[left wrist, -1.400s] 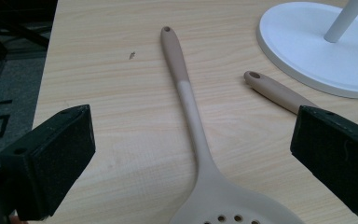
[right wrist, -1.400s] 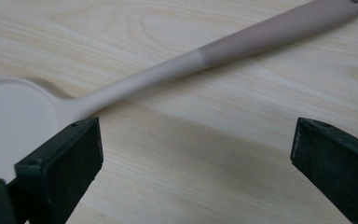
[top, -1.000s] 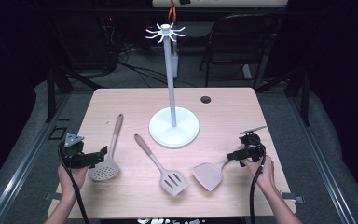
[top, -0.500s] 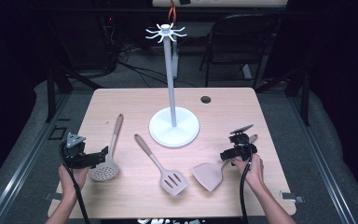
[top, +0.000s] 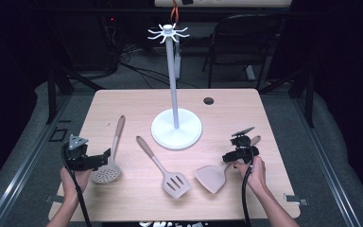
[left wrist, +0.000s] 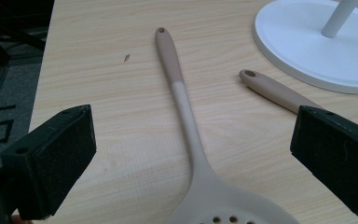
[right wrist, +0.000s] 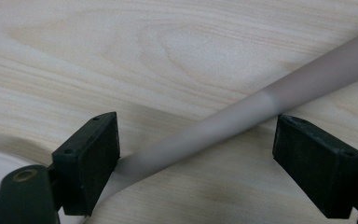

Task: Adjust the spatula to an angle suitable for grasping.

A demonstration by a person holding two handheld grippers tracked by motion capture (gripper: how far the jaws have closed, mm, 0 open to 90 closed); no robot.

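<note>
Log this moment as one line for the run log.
right gripper: jaws open, just been closing, astride solid spatula handle, pads clear | left gripper: open above skimmer | slotted spatula: untouched

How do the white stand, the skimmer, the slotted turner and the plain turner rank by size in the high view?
1. White stand, clearly the largest.
2. Skimmer and slotted turner: they look about equally long, so I do not rank them.
3. Plain turner: it looks shortest, but the right gripper covers part of its handle.
</note>
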